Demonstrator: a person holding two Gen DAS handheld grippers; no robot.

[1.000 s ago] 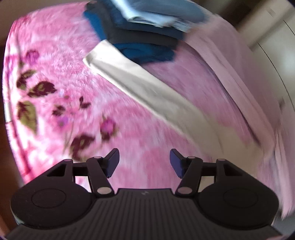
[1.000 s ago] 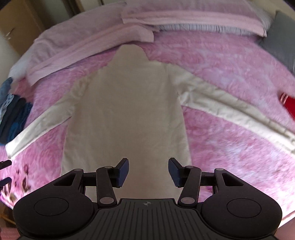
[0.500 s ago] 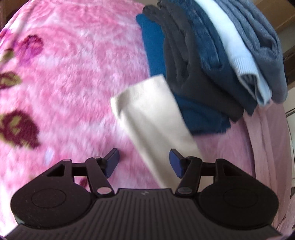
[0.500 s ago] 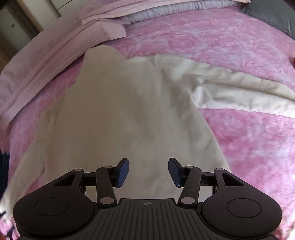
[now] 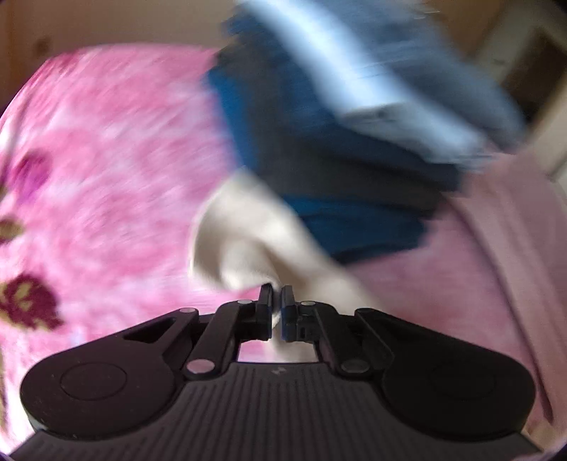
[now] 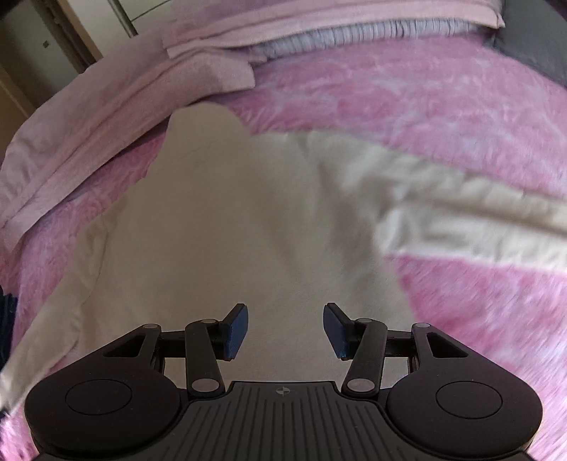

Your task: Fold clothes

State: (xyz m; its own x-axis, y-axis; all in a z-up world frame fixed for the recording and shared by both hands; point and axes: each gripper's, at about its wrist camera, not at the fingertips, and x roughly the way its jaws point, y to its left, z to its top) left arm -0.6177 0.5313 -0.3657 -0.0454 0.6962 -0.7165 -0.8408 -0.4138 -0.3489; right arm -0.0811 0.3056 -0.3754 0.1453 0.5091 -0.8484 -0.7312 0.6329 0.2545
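A cream long-sleeved top (image 6: 248,220) lies flat on the pink blanket (image 6: 407,99), neck end away from me. One sleeve (image 6: 460,216) stretches off to the right. My right gripper (image 6: 285,331) hovers open over the body of the top, nothing between its fingers. In the blurred left wrist view, my left gripper (image 5: 276,299) is shut on the cream sleeve end (image 5: 241,244), which bunches up and lifts off the blanket (image 5: 106,159).
A stack of folded blue, dark and light-blue clothes (image 5: 336,142) sits just beyond the held sleeve. Folded pale pink bedding (image 6: 117,103) and a grey ribbed pillow edge (image 6: 372,32) line the far side of the bed. A grey cushion (image 6: 535,46) lies far right.
My left gripper has closed on the cream sleeve end and is moving, blurring its view. My right gripper has come lower and closer over the top, still open.
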